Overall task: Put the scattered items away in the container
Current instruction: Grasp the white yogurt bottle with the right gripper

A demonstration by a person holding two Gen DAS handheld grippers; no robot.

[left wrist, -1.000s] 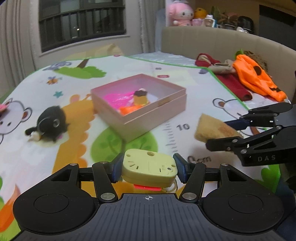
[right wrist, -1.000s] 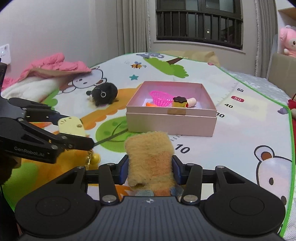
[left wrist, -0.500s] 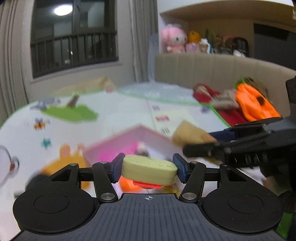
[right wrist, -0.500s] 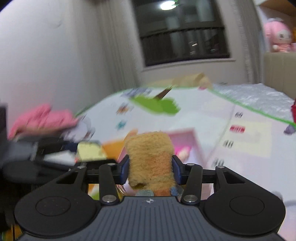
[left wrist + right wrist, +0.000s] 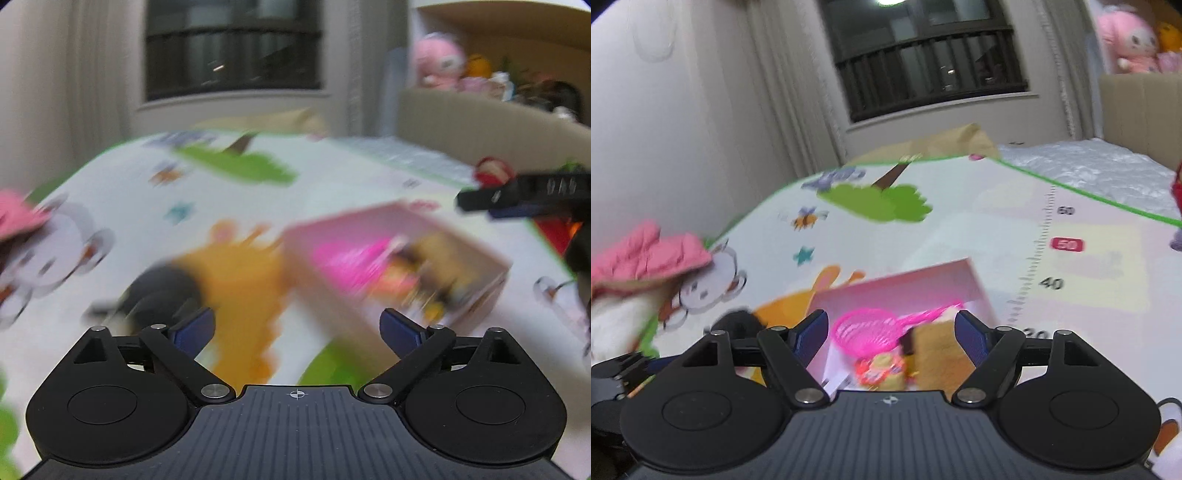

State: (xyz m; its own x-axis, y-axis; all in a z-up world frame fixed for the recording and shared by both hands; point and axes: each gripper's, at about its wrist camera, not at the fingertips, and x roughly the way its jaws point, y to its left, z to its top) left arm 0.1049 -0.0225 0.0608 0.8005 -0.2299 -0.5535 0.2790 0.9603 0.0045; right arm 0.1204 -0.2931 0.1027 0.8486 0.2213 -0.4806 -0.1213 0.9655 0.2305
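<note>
- Pink cloth (image 5: pixel 650 251) — far left of the right wrist view, lying at the mat's (image 5: pixel 979 229) edge beside a printed mouse figure.
- Black plush (image 5: pixel 162 291) — left wrist view, blurred, on the mat left of the box, just past the left finger.
- Left gripper (image 5: pixel 297 328) — jaws spread wide with nothing between them; blue pads (image 5: pixel 192 328) show on both fingers.
- Box (image 5: pixel 476 295) — pink, on the mat right of centre in the left wrist view; its contents are smeared by motion blur.
- Right gripper (image 5: pixel 888 332) — jaws spread wide, nothing gripped, directly over the box's open top; in the left wrist view its dark fingers enter from the right edge, above the box.
- Inside the box, right wrist view: a pink scoop (image 5: pixel 871 330), a small orange-and-yellow toy (image 5: pixel 881 371) just below it, and a tan fuzzy piece (image 5: pixel 940 354) to the right — all within the walls.
- Pink doll (image 5: pixel 1126 40) — on the ledge at upper right.
</note>
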